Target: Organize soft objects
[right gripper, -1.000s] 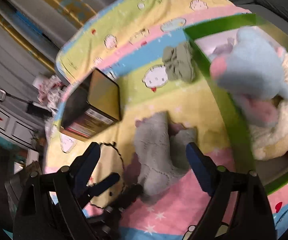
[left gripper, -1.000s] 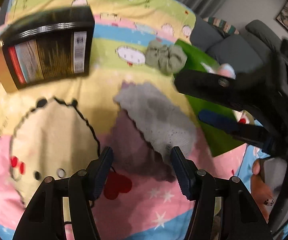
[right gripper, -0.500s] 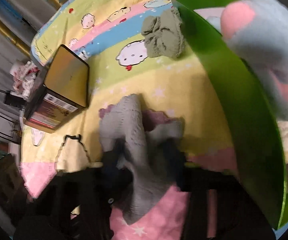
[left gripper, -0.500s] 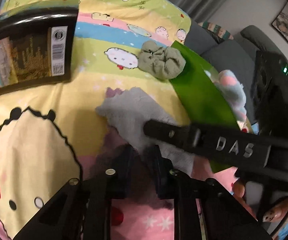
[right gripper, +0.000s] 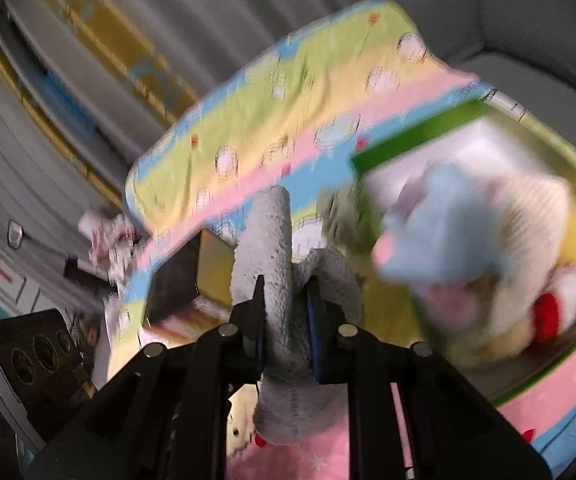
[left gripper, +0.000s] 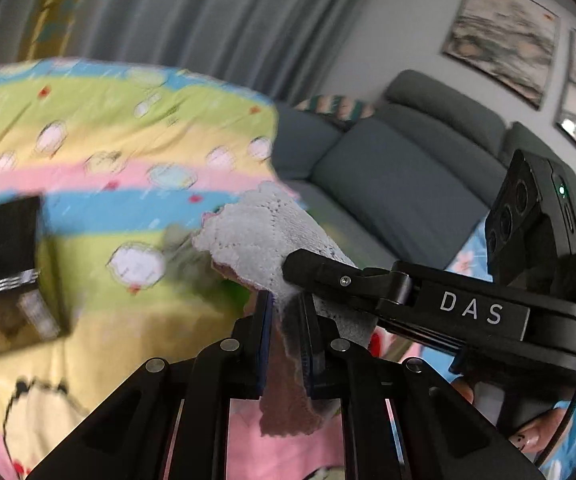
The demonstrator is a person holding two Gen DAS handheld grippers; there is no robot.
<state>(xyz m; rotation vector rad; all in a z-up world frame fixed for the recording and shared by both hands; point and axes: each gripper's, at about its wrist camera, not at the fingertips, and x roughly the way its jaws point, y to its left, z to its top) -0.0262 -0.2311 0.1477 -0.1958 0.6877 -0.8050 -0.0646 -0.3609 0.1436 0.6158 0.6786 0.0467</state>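
A grey knitted cloth with a mauve underside (left gripper: 264,236) is lifted off the bed. My left gripper (left gripper: 286,320) is shut on its lower part. My right gripper (right gripper: 286,322) is shut on the same grey cloth (right gripper: 266,232) from the other side; its arm (left gripper: 439,308) crosses the left wrist view. A green box (right gripper: 419,132) at the right holds a blue and pink plush toy (right gripper: 435,232) and a cream plush (right gripper: 527,216). An olive green cloth (right gripper: 335,212) lies blurred beside the box.
A striped cartoon-print blanket (left gripper: 88,128) covers the bed. A black and gold box (left gripper: 4,264) lies on it at the left, also in the right wrist view (right gripper: 184,276). A grey sofa (left gripper: 387,168) stands behind the bed. Curtains hang at the back.
Both grippers closed on the grey cloth and lifted it off the blanket. Both views have tilted up and are blurred with motion.
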